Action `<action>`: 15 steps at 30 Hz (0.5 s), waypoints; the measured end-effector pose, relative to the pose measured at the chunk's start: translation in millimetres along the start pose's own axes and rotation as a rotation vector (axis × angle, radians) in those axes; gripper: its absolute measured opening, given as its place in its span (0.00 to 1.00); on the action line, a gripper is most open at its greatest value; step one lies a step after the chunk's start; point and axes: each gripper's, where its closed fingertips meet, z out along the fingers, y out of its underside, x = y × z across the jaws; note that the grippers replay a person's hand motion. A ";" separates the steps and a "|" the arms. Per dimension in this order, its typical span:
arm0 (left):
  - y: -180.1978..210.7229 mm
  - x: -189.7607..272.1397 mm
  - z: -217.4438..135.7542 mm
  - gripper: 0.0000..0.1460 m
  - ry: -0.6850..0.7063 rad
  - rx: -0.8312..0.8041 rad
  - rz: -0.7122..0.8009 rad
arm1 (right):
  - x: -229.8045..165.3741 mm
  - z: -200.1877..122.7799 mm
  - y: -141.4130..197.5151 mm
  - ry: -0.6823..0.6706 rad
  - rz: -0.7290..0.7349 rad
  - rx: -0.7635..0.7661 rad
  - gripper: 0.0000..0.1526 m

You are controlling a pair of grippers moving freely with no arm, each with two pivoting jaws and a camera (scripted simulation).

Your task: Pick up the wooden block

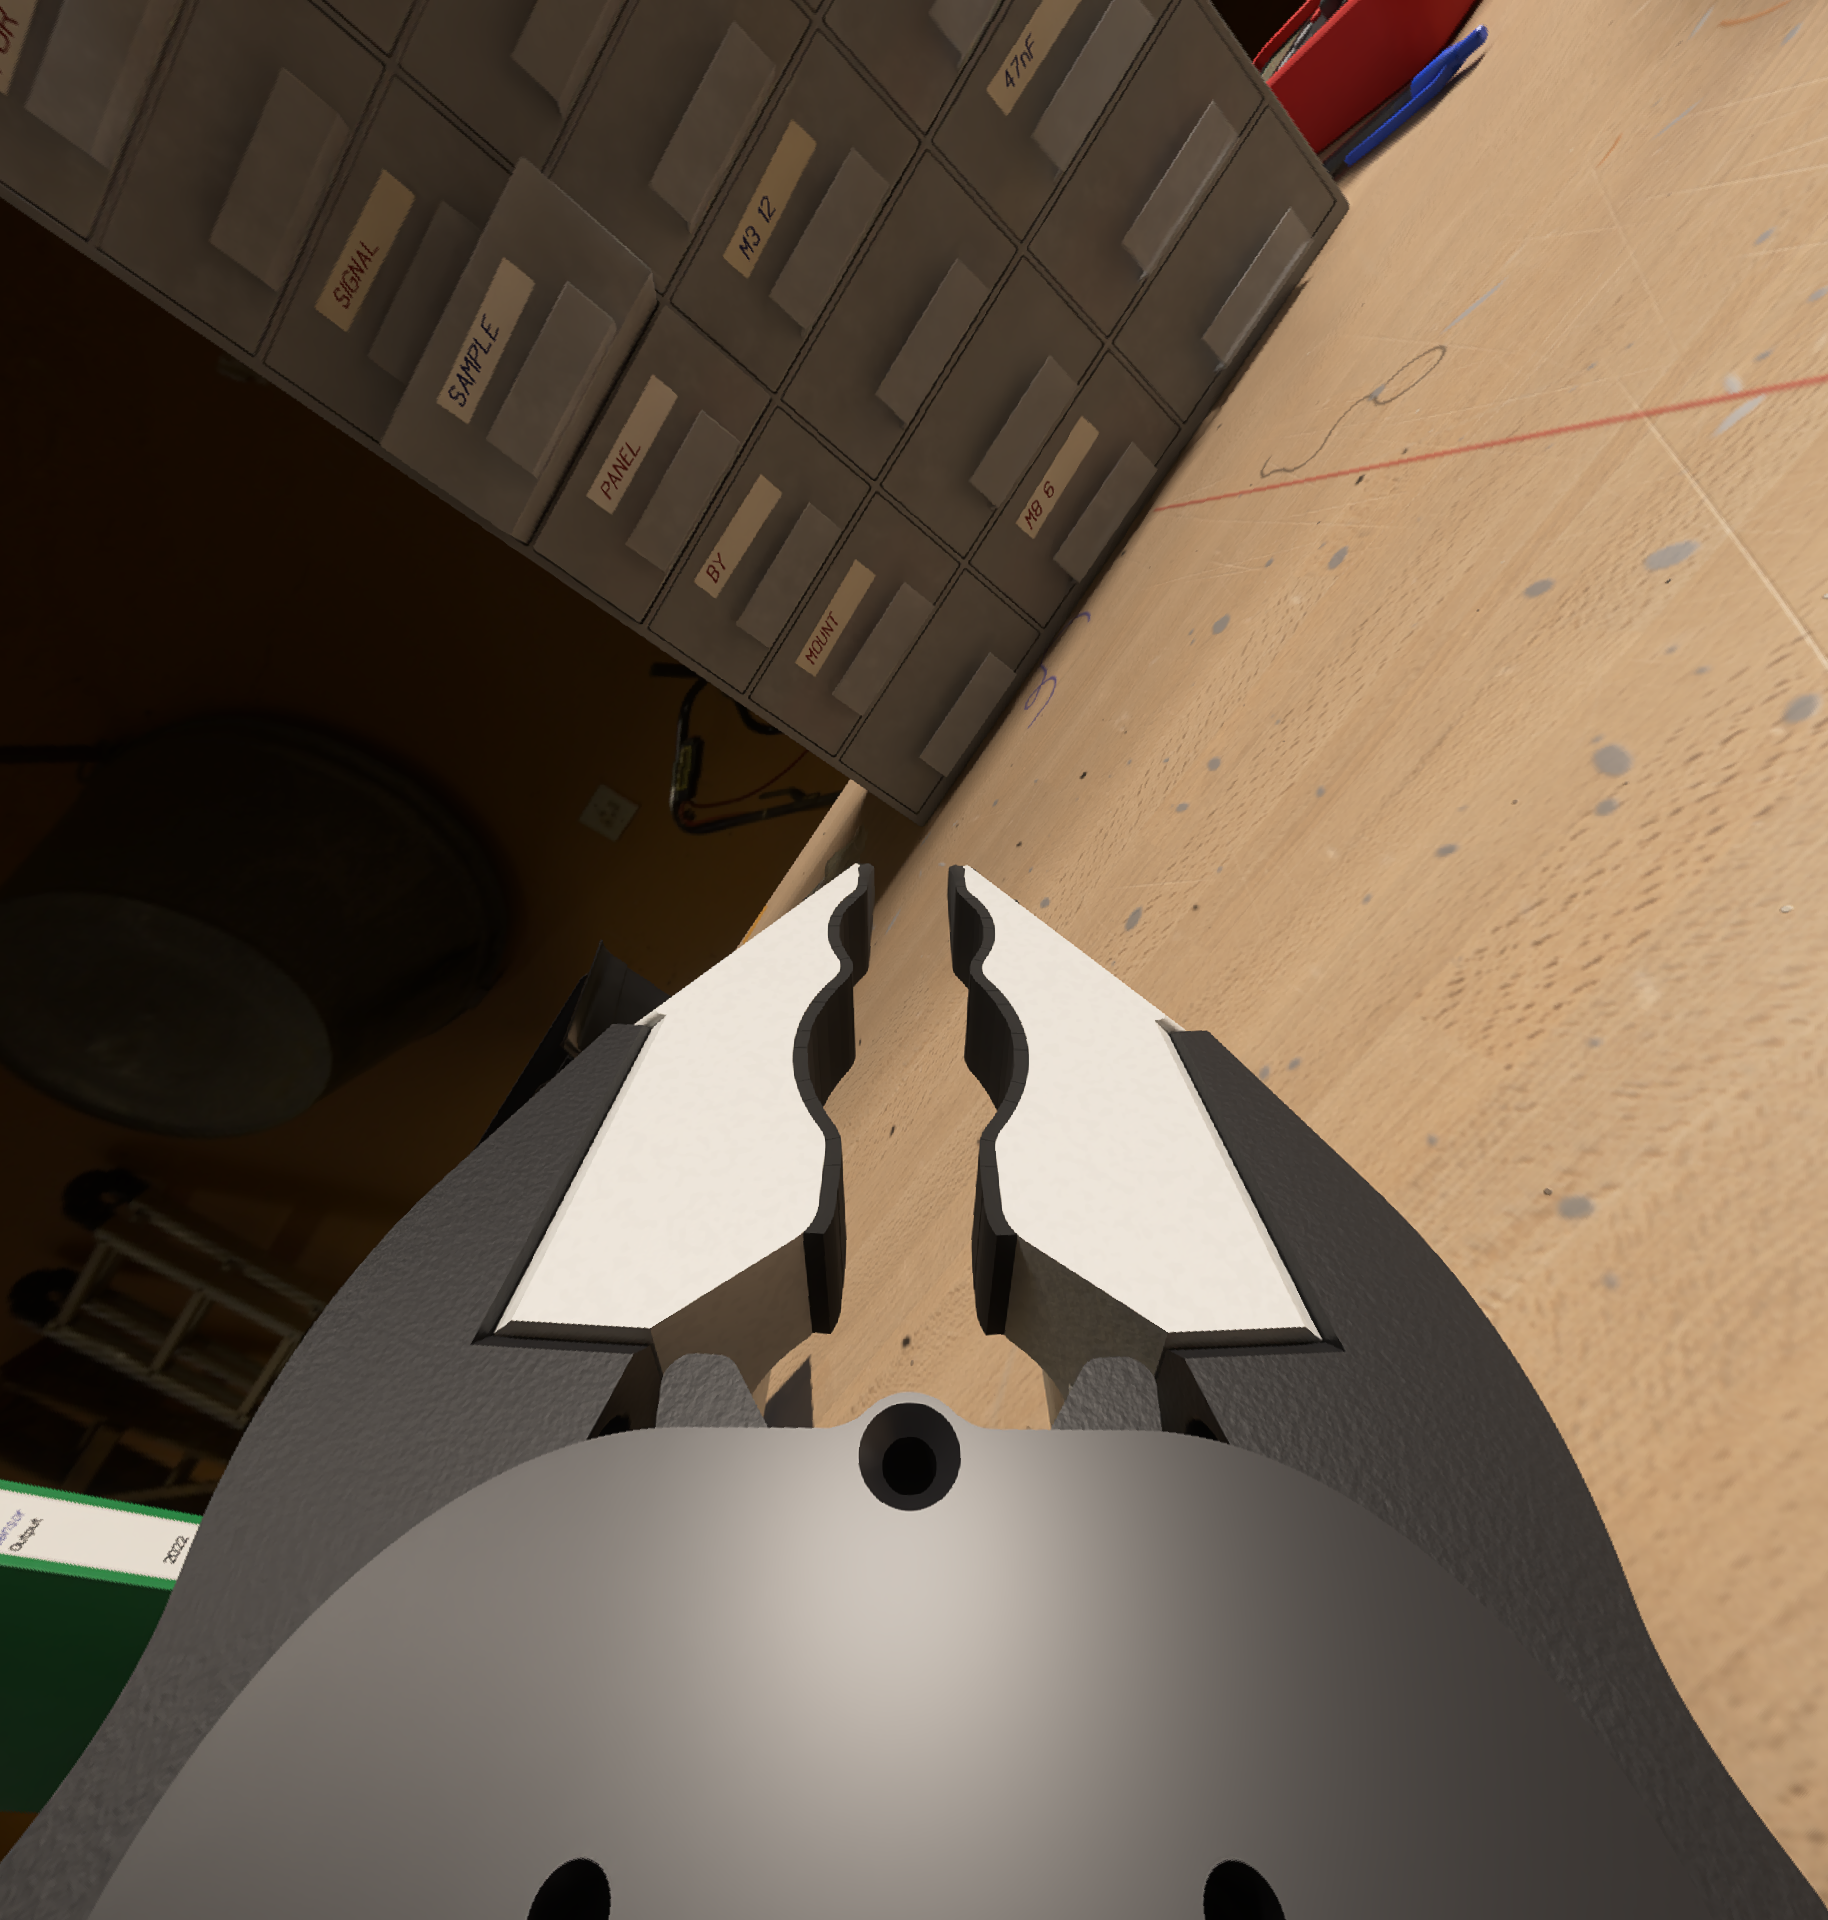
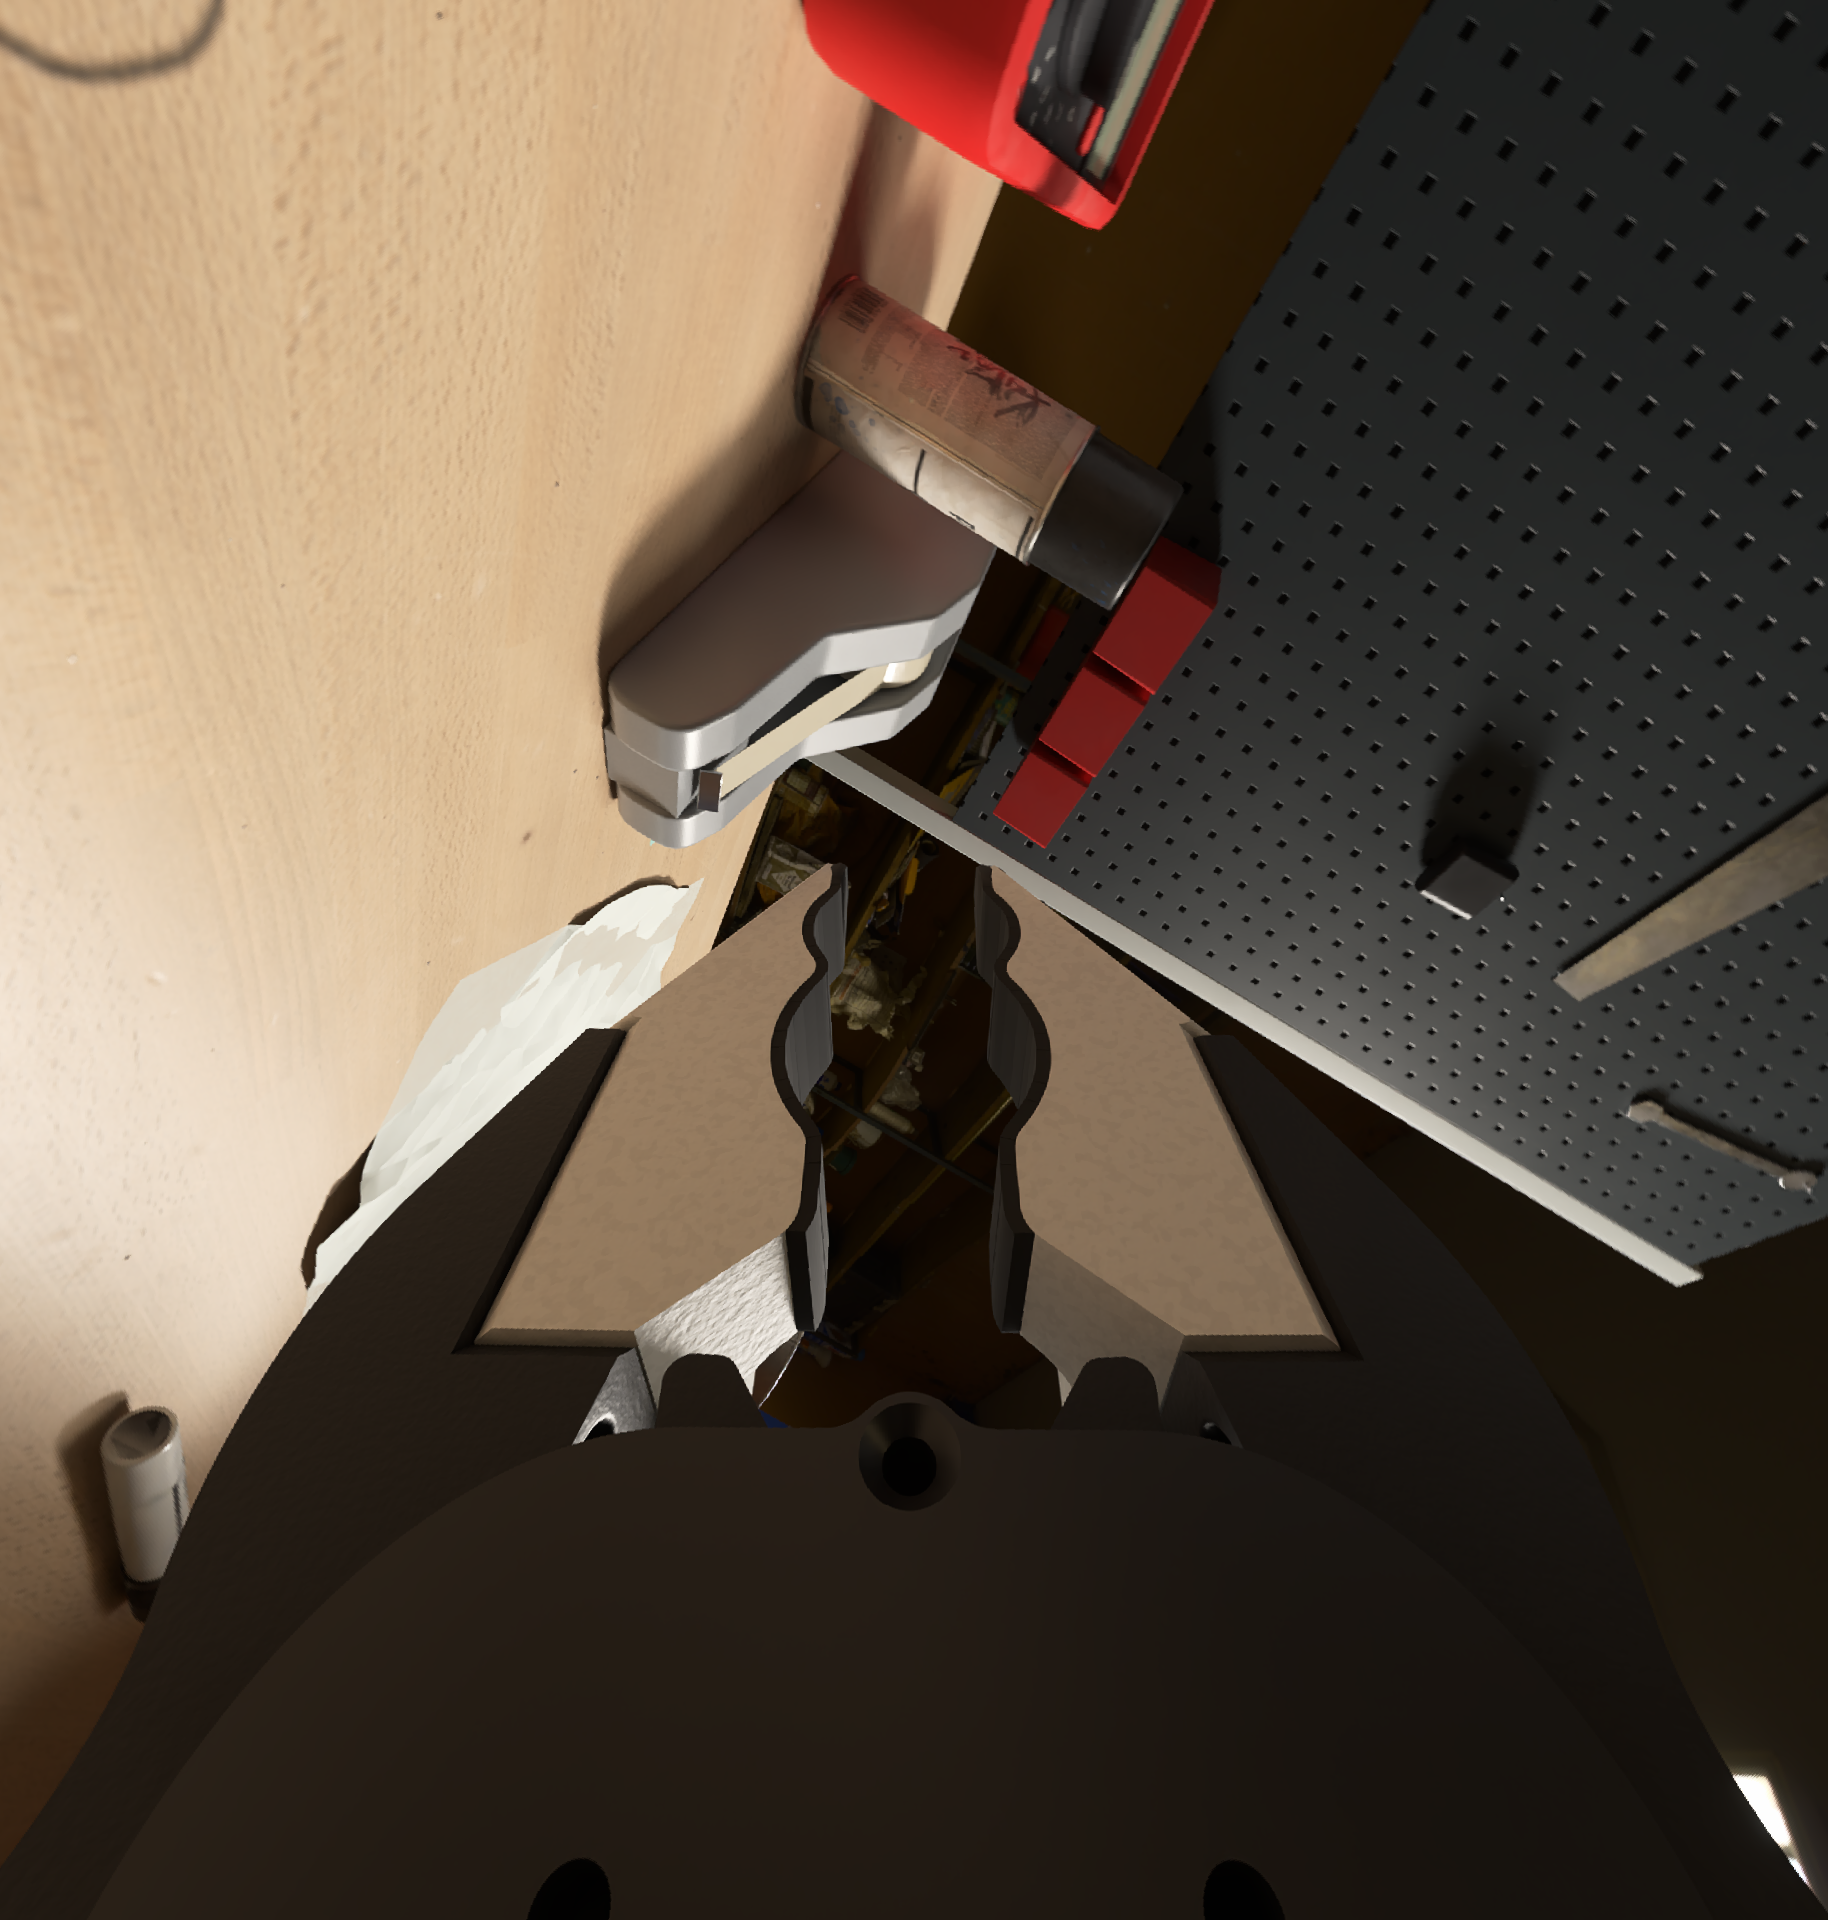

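Left claw [image 1: 910, 883] spread, nothing between its fingers – tips over the table [image 1: 1461, 935] edge, near a grey drawer cabinet [image 1: 744, 343]. Right claw [image 2: 910, 883] also spread and empty, tips past the table [image 2: 266, 520] edge toward a dark pegboard [image 2: 1512, 520]. Beside it: grey tape dispenser [image 2: 785, 665], spray can [image 2: 972, 436], crumpled white paper [image 2: 515, 1039], a marker [image 2: 141, 1496]. Wooden block – not visible in either view
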 end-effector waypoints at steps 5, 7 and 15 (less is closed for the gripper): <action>1.9 1.9 1.2 0.10 0.012 -0.008 -0.004 | -1.9 0.9 -3.0 -0.030 -0.071 0.003 0.16; 2.5 3.1 1.6 0.10 0.016 -0.011 -0.003 | -1.4 0.6 -4.2 -0.038 -0.098 0.003 0.16; 4.6 3.8 2.9 0.11 0.015 -0.023 -0.001 | 1.1 -0.8 -7.6 -0.021 -0.207 -0.014 0.17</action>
